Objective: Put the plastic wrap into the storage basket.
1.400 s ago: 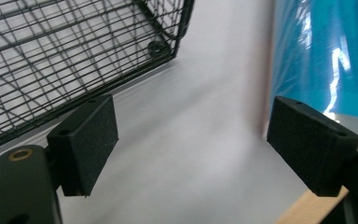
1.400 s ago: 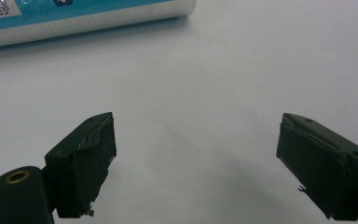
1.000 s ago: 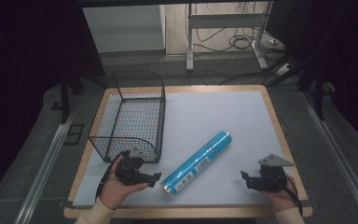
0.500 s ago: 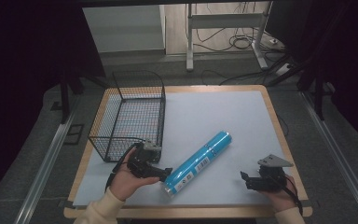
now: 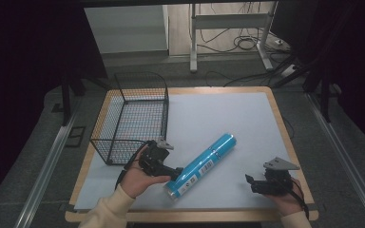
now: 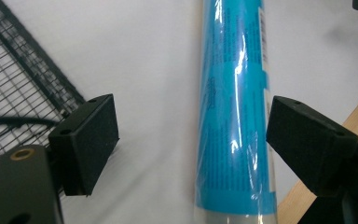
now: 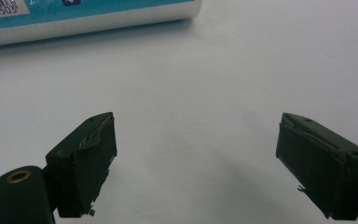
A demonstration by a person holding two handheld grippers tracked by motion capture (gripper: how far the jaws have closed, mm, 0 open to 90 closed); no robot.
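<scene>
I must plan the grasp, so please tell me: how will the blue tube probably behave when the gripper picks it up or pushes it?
The blue tube is round and lies flat on the table, so a push would likely roll it. Its glossy wrap reflects light, so it may slip between the pads. It looks straight and probably stays stiff when lifted.

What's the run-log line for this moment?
left gripper: open, jaws astride blue tube | right gripper: open, idle on white mat | wire basket: empty
</scene>
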